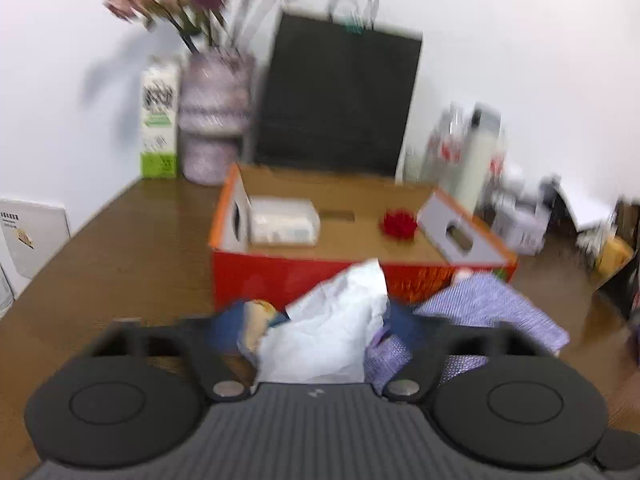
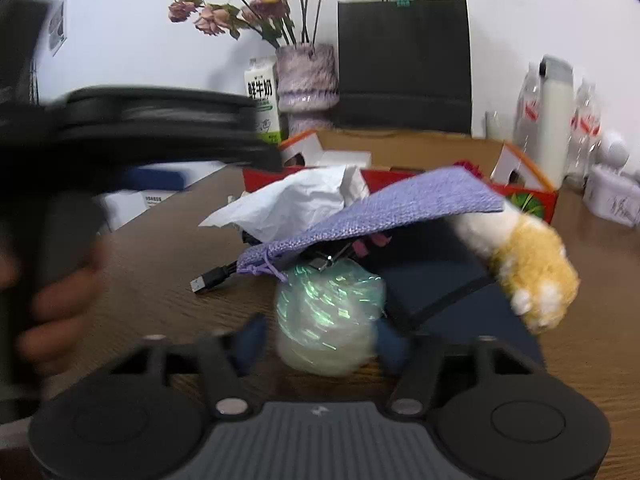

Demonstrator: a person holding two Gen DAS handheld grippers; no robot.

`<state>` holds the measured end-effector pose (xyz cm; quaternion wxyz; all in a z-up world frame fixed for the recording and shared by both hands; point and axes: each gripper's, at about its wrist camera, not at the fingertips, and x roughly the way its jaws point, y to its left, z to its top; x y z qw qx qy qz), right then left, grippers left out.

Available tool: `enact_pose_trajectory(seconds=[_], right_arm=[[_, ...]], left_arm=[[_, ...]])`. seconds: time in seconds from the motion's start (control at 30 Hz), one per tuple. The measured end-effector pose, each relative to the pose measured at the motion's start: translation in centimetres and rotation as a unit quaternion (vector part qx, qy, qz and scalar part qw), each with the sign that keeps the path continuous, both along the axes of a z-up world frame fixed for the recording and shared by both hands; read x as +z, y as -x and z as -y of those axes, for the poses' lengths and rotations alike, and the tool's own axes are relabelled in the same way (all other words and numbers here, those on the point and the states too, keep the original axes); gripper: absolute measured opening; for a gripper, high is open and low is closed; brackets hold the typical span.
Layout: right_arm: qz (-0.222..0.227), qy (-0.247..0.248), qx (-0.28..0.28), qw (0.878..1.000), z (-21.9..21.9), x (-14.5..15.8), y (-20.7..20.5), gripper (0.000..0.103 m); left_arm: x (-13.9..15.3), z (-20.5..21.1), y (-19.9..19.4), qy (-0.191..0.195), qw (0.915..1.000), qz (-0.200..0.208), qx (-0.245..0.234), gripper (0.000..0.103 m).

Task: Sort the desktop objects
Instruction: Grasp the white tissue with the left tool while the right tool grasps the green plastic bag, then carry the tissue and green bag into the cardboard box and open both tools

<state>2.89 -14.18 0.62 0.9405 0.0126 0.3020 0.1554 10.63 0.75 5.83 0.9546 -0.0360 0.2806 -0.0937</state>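
Both tools work one heap on the tabletop (image 2: 152,256): the left gripper (image 1: 320,328) pinches crumpled white paper (image 1: 332,320), the right gripper (image 2: 320,340) clasps a shiny ball (image 2: 330,316), apparently bound for the open cardboard box (image 1: 304,276) at twelve o'clock.

bare wooden table (image 1: 132,248) left of the open box (image 1: 280,276), bag (image 1: 340,96) and vase (image 1: 216,116) (behind) blocking the rear

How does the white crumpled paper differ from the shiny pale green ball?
The white crumpled paper is matte, creased and irregular; the shiny pale green ball is round and iridescent. The paper sits between the left gripper fingers; the ball sits between those of the right gripper. Both are pale.
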Motion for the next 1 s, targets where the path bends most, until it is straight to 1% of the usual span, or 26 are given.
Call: enact_pose_trajectory(seconds=[0.03, 0.07, 0.13, 0.23, 0.37, 0.43, 0.47, 0.6, 0.7, 0.77, 0.83, 0.9, 1.0], right_arm=[[-0.005, -0.006, 0.002, 1.000, 0.1, -0.1, 0.0, 0.042], [-0.007, -0.011, 0.001, 1.000, 0.3, -0.1, 0.1, 0.037], [-0.006, -0.016, 0.001, 1.000, 0.8, 0.0, 0.5, 0.034], [0.007, -0.020, -0.007, 1.000, 1.7, 0.8, 1.6, 0.032], [0.022, -0.018, -0.002, 1.000, 3.0, 2.5, 3.7, 0.031], [0.032, -0.023, -0.002, 0.999, 3.9, 3.5, 5.3, 0.031], [0.037, -0.026, -0.004, 0.999, 4.4, 4.1, 6.2, 0.031], [0.056, -0.019, -0.016, 0.998, 5.9, 5.6, 9.4, 0.031], [0.069, -0.013, -0.017, 0.997, 6.8, 6.1, 12.1, 0.031], [0.073, -0.009, -0.019, 0.997, 7.2, 6.0, 13.4, 0.031], [0.067, -0.015, -0.021, 0.997, 7.7, 5.6, 14.5, 0.031], [0.058, -0.015, -0.018, 0.998, 8.0, 5.0, 15.2, 0.031], [0.055, -0.004, -0.020, 0.998, 8.0, 4.7, 15.9, 0.031]], left_arm=[[-0.3, 0.5, -0.4, -0.008, 0.9999, -0.010, -0.011, 0.012], [-0.5, 0.7, -0.3, -0.006, 0.9997, -0.013, -0.019, 0.007], [-0.2, 0.7, 0.7, 0.007, 0.9995, 0.008, -0.031, 0.005], [1.6, 0.1, 3.4, 0.019, 0.9982, 0.049, -0.029, 0.004], [4.9, -1.8, 6.9, 0.038, 0.9951, 0.084, -0.035, 0.004], [6.1, -3.2, 9.3, 0.047, 0.9929, 0.103, -0.036, 0.004], [6.6, -3.8, 10.4, 0.053, 0.9924, 0.106, -0.034, 0.004], [7.0, -4.7, 14.0, 0.066, 0.9927, 0.095, -0.033, 0.004], [6.2, -4.3, 16.7, 0.064, 0.9940, 0.084, -0.027, 0.004], [5.3, -4.1, 18.2, 0.071, 0.9945, 0.070, -0.033, 0.004], [4.5, -3.2, 19.1, 0.069, 0.9952, 0.054, -0.043, 0.004], [4.0, -2.4, 19.7, 0.066, 0.9951, 0.048, -0.055, 0.004], [3.7, -1.6, 20.1, 0.079, 0.9931, 0.038, -0.078, 0.004]])
